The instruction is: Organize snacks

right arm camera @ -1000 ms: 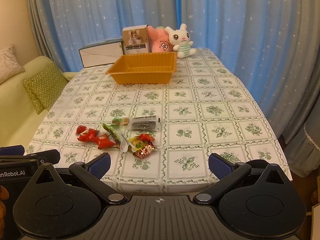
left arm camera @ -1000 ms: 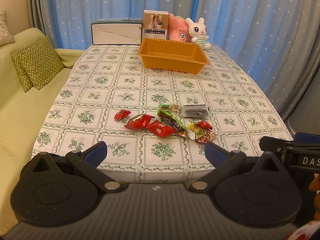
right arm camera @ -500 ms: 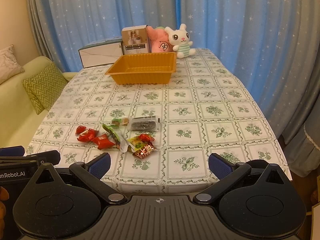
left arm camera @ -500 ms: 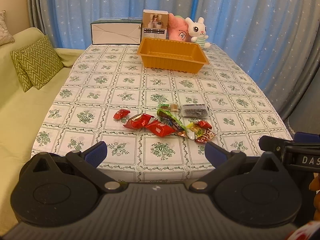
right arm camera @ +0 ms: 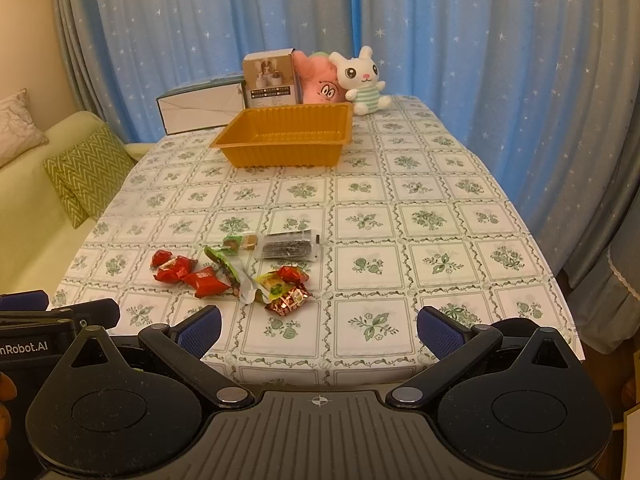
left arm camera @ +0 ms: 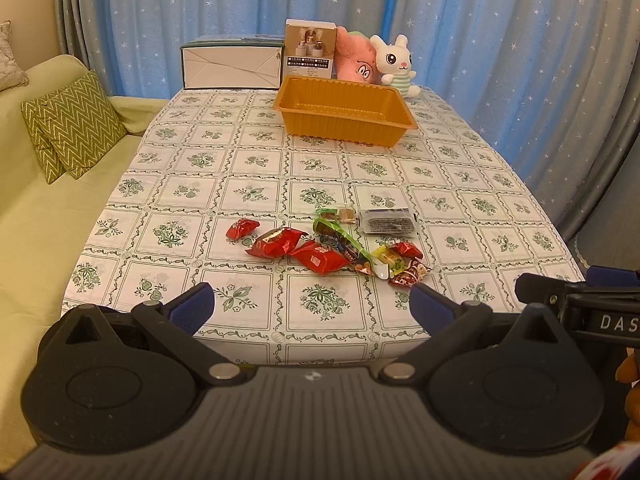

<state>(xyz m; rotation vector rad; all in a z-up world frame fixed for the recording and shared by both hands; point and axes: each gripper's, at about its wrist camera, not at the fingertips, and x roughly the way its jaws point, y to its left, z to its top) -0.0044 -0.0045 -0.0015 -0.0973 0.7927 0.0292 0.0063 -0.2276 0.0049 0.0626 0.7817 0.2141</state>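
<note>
The left gripper hovers at the near edge of the counter, fingers spread wide with nothing between them. The right gripper hovers beside it at the same edge, fingers likewise spread and gripping nothing. Each gripper's body shows at the margin of the other's view.

Just beyond the fingers, a loose cluster of snacks lies on the green-patterned tablecloth covering the counter. From left to right in the left wrist view:
- a small red candy, slightly apart from the rest;
- two larger red packets, touching end to end;
- a long green wrapper, lying diagonally;
- a yellow-green packet with small red-wrapped pieces touching it;
- a dark packet in clear film, at the far right of the cluster, just beside a small brown-and-green sweet.

Well beyond the cluster, toward the far end of the counter, stands an orange tray; no contents are visible inside it. Behind the tray stand a flat white box, an upright carton, a pink plush toy and a white rabbit plush. Blue star-patterned curtains hang behind. A sofa with a zigzag cushion stands to the left.
</note>
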